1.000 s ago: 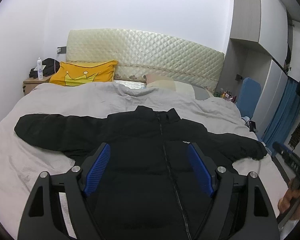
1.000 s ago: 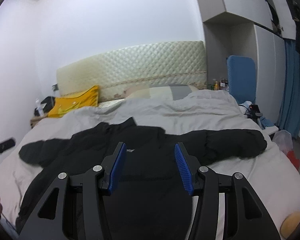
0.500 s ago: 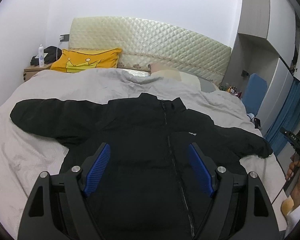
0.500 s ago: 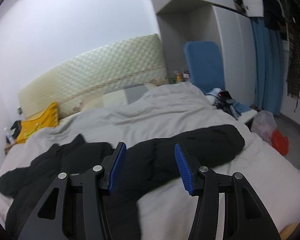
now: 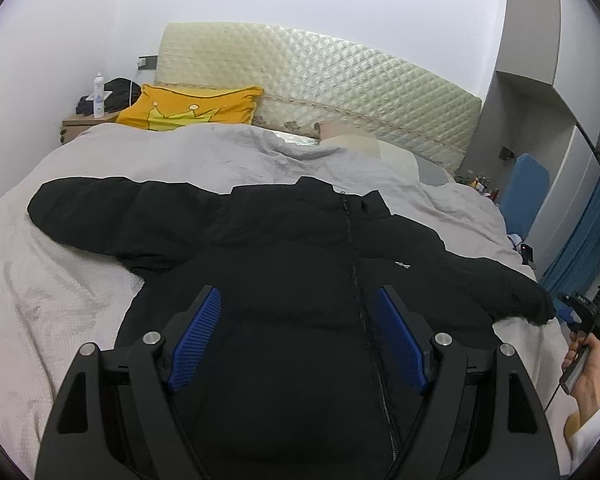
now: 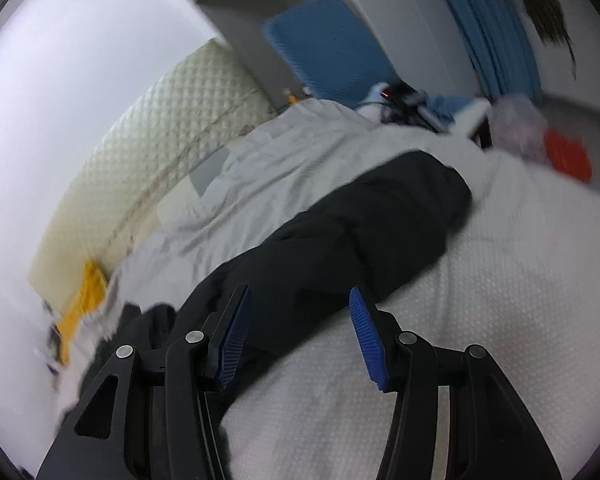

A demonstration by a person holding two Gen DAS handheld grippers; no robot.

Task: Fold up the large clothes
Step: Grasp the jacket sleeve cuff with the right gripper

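A black puffer jacket (image 5: 300, 272) lies flat and zipped on the grey bed cover (image 5: 60, 300), both sleeves spread out. My left gripper (image 5: 298, 330) is open and empty, held above the jacket's lower front. My right gripper (image 6: 300, 328) is open and empty, tilted, above the jacket's right sleeve (image 6: 360, 232), whose cuff (image 6: 448, 188) lies near the bed's right edge. The right gripper also shows in the left wrist view (image 5: 584, 316), held in a hand at the far right.
A yellow crown pillow (image 5: 192, 108) and a quilted headboard (image 5: 320, 80) are at the bed's head. A nightstand (image 5: 84, 124) with a bottle stands at the left. A blue chair (image 6: 332, 48), blue curtain (image 6: 496, 28) and red bag (image 6: 568, 156) are right of the bed.
My right gripper has swung right and tilted, now over the right sleeve. My left gripper has drifted closer over the jacket's body. Both stay open.
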